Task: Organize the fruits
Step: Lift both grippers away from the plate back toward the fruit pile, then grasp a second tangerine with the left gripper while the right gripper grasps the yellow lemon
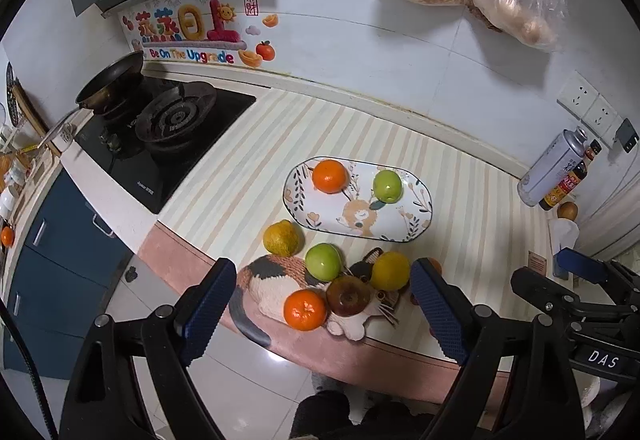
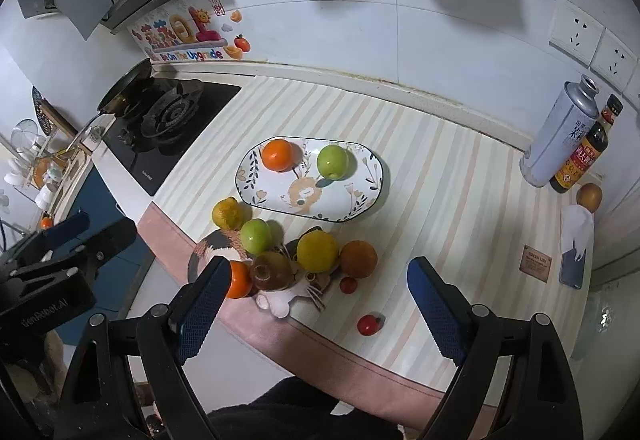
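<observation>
A: Nearest the lens we see the left gripper (image 1: 324, 304), its blue pads spread wide and holding nothing, above the counter's front edge. What lies between them?

B: A cat-shaped mat (image 1: 276, 280) bearing a cluster of fruit: an orange (image 1: 305, 309) at the front, a brown apple (image 1: 348, 295) touching it, a green apple (image 1: 323, 261) behind, and a yellow fruit (image 1: 391, 271) to the right.

A: And the right gripper (image 2: 316, 304)?

B: Likewise parted and empty, hovering over the same cluster. From its view we note a darker orange (image 2: 358, 258) beside the yellow fruit, and two small red fruits (image 2: 369, 324), possibly cherry tomatoes, lying apart on the striped counter (image 2: 460, 200).

A: Where is the destination?

B: The oval patterned plate (image 1: 400, 228) sits further back, already carrying a second orange (image 1: 329, 176) and a second green apple (image 1: 387, 186), well apart from each other. A greenish-yellow citrus (image 1: 282, 238) rests just off the plate's near-left rim.

A: Background?

B: A gas stove (image 1: 176, 132) with a pan (image 1: 110, 84) at left; a can (image 2: 560, 136) and a sauce bottle (image 2: 586, 148) at right.
</observation>
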The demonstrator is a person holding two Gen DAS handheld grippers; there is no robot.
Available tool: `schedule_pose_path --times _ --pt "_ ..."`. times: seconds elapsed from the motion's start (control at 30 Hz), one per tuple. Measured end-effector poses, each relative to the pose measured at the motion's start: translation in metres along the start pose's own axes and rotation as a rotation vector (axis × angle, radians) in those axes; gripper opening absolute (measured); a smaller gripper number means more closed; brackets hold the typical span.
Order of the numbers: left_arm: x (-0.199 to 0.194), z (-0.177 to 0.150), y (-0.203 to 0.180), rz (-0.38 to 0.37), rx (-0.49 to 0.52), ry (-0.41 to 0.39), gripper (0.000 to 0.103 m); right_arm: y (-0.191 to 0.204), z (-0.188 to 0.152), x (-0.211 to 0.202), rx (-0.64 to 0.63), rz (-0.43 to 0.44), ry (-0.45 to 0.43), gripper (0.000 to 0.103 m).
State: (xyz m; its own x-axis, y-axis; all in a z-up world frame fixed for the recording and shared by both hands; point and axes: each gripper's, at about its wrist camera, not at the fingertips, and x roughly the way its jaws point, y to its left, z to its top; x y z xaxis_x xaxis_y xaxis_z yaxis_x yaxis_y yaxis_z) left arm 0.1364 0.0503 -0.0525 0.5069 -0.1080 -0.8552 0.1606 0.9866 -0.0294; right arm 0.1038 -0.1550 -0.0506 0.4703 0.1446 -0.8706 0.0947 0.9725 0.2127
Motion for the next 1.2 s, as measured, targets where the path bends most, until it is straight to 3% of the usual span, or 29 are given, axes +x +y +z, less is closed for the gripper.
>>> schedule_pose_path --times 0.17,0.2,0.23,0.33,0.6,0.8,0.9,1.03,1.1,1.2 --pt "0.015 -0.004 0.005 -0.007 -0.017 0.034 0.089 -0.008 0.001 0.023 0.042 0.034 0.051 0.092" --pt "0.021 -0.004 0.007 -0.002 -0.019 0.045 0.091 -0.010 0.000 0.033 0.050 0.033 0.071 0.092" --pt "0.029 -0.006 0.010 0.007 -0.021 0.065 0.101 -0.013 -0.002 0.044 0.062 0.037 0.093 0.092" --pt "0.055 -0.012 0.019 0.041 -0.023 0.106 0.103 -0.024 -0.006 0.078 0.117 0.051 0.147 0.092" --pt "0.152 -0.047 0.043 0.084 -0.062 0.313 0.102 -0.044 -0.013 0.197 0.338 0.165 0.335 0.089" --pt "0.201 -0.067 0.048 0.066 -0.058 0.413 0.095 -0.031 -0.012 0.262 0.349 0.082 0.431 0.078" --pt "0.214 -0.072 0.045 0.061 -0.023 0.426 0.095 -0.019 -0.005 0.273 0.332 0.065 0.430 0.076" --pt "0.224 -0.075 0.039 0.045 0.019 0.436 0.095 0.000 -0.002 0.294 0.273 -0.019 0.469 0.075" --pt "0.229 -0.075 0.035 0.031 0.039 0.437 0.094 0.002 -0.003 0.301 0.251 -0.057 0.464 0.068" --pt "0.232 -0.077 0.033 -0.001 0.050 0.426 0.075 0.003 -0.003 0.303 0.232 -0.049 0.449 0.064"
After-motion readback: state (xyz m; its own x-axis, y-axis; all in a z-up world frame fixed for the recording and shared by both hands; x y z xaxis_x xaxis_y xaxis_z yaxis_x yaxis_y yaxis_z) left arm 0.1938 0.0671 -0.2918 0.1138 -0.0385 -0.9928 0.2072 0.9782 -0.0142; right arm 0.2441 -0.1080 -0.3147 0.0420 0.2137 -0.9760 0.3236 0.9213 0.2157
